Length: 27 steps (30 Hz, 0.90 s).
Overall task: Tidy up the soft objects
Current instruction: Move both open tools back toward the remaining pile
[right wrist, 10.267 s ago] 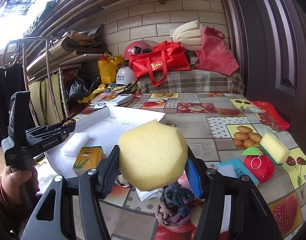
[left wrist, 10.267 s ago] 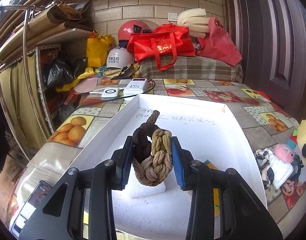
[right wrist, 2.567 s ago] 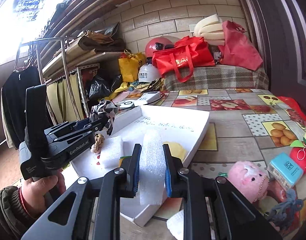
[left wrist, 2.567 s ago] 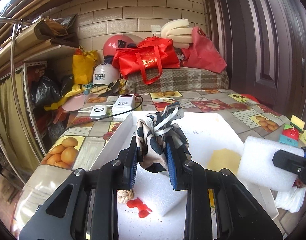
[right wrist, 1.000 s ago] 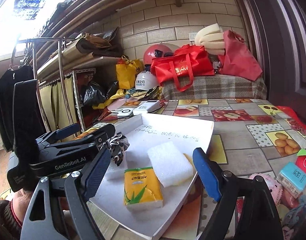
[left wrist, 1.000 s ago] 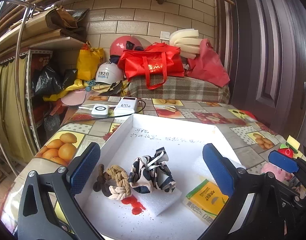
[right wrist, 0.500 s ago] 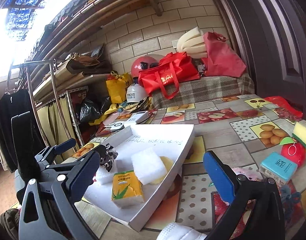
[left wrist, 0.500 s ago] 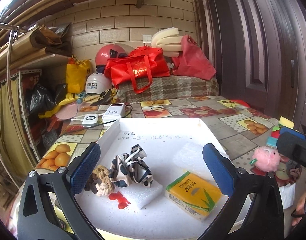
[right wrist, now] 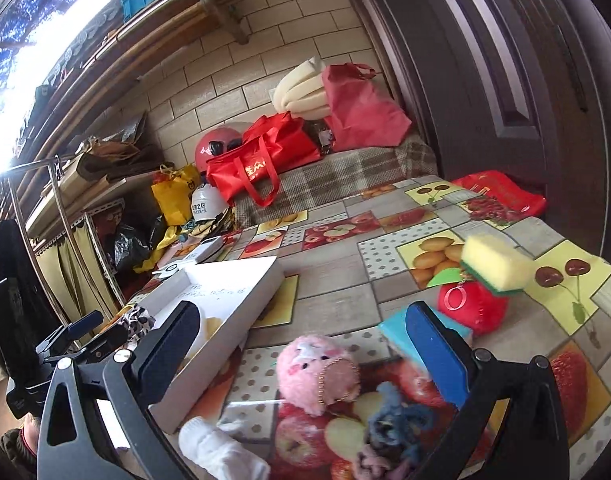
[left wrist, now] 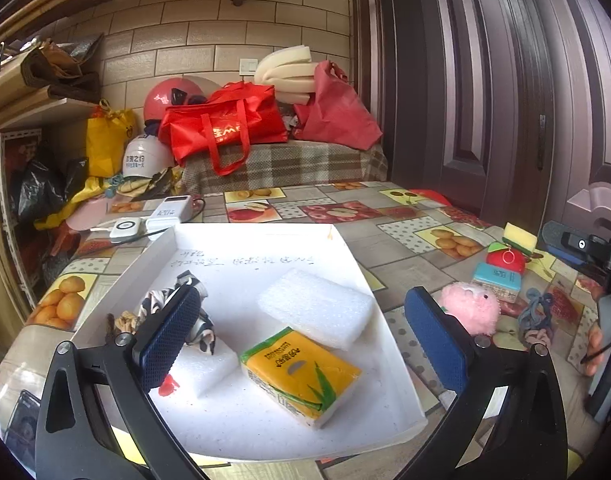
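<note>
The left gripper's finger (left wrist: 167, 336) hides much of the patterned cloth (left wrist: 201, 330) and knotted rope (left wrist: 123, 322).

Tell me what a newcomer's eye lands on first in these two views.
First, the white tray in the left wrist view, holding a yellow tissue pack in front of a white foam block. Next, the pink plush toy on the fruit-print tablecloth, lying between the open right gripper's fingers. Behind, a red bag sits on a plaid-covered surface by the brick wall.
</note>
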Tool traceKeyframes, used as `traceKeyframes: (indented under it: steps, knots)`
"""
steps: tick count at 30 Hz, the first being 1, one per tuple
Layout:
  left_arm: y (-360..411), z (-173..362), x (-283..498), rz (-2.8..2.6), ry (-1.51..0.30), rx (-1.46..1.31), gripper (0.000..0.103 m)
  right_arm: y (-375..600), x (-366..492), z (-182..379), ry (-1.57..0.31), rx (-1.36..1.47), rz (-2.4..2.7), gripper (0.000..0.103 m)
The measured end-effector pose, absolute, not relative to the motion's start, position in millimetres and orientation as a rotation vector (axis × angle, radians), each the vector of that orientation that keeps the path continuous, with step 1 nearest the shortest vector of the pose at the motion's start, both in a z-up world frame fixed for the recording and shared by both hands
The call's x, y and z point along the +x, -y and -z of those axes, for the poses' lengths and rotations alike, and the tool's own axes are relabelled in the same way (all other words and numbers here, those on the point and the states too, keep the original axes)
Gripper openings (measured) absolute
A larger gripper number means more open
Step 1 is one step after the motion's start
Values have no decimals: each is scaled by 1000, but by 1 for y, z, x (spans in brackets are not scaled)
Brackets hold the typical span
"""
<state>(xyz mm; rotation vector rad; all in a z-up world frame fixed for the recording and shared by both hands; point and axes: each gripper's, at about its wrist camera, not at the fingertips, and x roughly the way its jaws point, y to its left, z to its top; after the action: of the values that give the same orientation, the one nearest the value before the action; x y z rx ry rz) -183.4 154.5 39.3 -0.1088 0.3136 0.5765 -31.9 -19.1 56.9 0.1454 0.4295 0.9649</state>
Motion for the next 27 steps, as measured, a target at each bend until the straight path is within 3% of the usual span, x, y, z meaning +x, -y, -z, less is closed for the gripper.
traceKeyframes:
  steps: [10,22,27]
  knots:
    - [-103,-38,-161,-245,-397,-55,103,85,14,-54,-464,152,-817,103]
    - [-18,-3,-96,-28,-769,240,103,31,-13,-25,-660,-292,-1045,103]
    - [-25,1,-95,-66,-787,228,103,11,-15,-13,-732,-380,-1063,103]
